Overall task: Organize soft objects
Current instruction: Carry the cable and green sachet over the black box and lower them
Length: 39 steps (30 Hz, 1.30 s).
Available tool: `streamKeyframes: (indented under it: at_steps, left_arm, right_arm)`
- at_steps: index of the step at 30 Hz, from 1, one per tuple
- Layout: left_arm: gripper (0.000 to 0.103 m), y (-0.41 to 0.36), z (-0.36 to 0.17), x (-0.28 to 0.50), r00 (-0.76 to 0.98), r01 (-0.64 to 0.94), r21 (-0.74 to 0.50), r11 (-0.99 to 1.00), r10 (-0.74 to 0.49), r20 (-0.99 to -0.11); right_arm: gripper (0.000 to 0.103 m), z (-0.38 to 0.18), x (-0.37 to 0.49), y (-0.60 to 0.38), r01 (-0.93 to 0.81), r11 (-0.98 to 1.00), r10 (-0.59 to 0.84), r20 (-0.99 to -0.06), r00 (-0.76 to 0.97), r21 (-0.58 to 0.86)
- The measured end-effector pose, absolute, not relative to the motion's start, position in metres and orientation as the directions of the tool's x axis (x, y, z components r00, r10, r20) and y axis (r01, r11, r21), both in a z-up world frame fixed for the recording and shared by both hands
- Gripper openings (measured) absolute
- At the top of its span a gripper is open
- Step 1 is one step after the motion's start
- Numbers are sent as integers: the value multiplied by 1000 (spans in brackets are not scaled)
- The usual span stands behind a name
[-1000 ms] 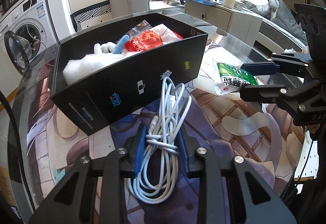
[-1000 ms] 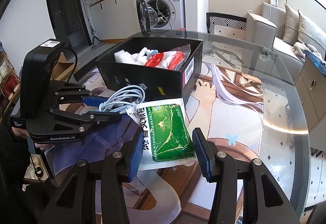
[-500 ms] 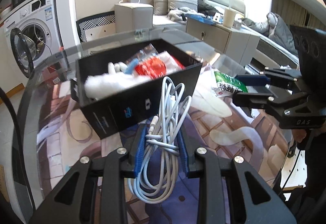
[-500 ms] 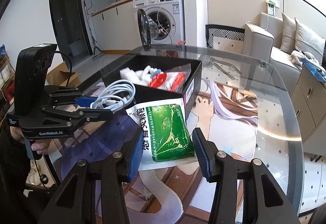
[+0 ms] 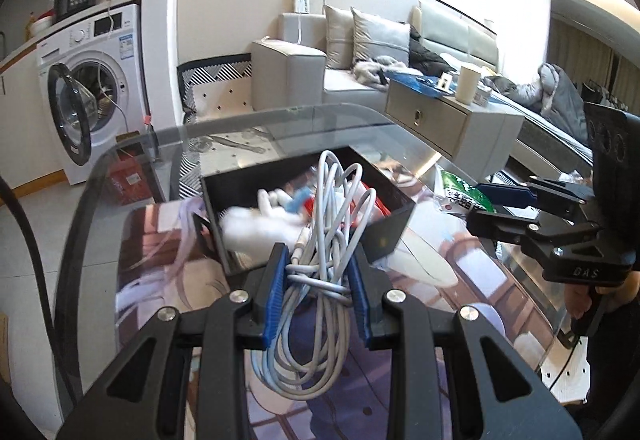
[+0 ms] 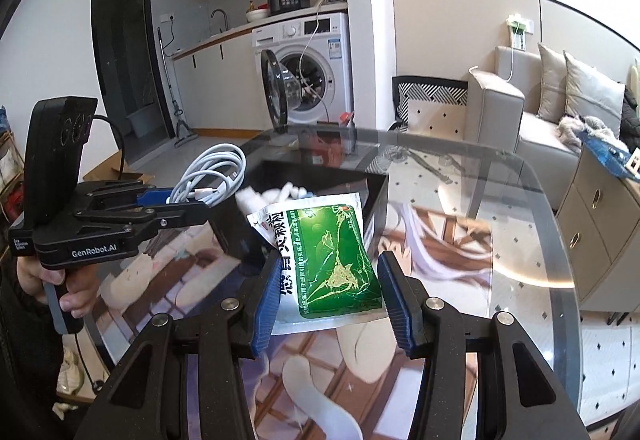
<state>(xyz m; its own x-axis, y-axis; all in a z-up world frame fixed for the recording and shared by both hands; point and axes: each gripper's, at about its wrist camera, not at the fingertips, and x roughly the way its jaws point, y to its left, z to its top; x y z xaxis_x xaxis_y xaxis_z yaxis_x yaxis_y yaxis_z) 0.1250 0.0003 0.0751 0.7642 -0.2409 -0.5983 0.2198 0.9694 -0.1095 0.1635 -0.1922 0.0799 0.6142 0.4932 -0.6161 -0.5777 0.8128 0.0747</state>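
Observation:
My left gripper (image 5: 318, 294) is shut on a coiled white cable (image 5: 320, 268) and holds it in the air above the near edge of the black box (image 5: 390, 234). The cable also shows in the right wrist view (image 6: 212, 180), with the left gripper (image 6: 176, 204) there. The box holds a white plush toy (image 5: 256, 228) and a red packet (image 5: 310, 206). My right gripper (image 6: 328, 296) is shut on a green and white packet (image 6: 328, 260), lifted above the table beside the box (image 6: 376, 192). The right gripper (image 5: 492, 204) and its packet (image 5: 460, 192) show in the left wrist view.
The glass table (image 6: 520, 240) lies over a printed anime mat (image 6: 432, 240). A washing machine (image 6: 308, 68) with its door open stands behind. A sofa (image 6: 560, 104) and a low cabinet (image 6: 600, 224) stand to the right.
Both grippers have risen well above the table with their loads. The left one has carried the cable from in front of the box to above its near edge.

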Motion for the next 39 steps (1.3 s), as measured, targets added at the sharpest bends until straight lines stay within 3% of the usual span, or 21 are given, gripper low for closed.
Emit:
streamKeyframes:
  at_steps: [11, 39]
  left_arm:
    - [28, 10, 78, 152, 791, 151, -112, 982, -189, -582]
    - [28, 16, 55, 207, 761, 111, -95, 989, -146, -632]
  right_arm:
    - [48, 91, 190, -165, -555, 829, 476, -603, 639, 67]
    - [48, 62, 249, -118, -557, 831, 405, -689, 601, 3]
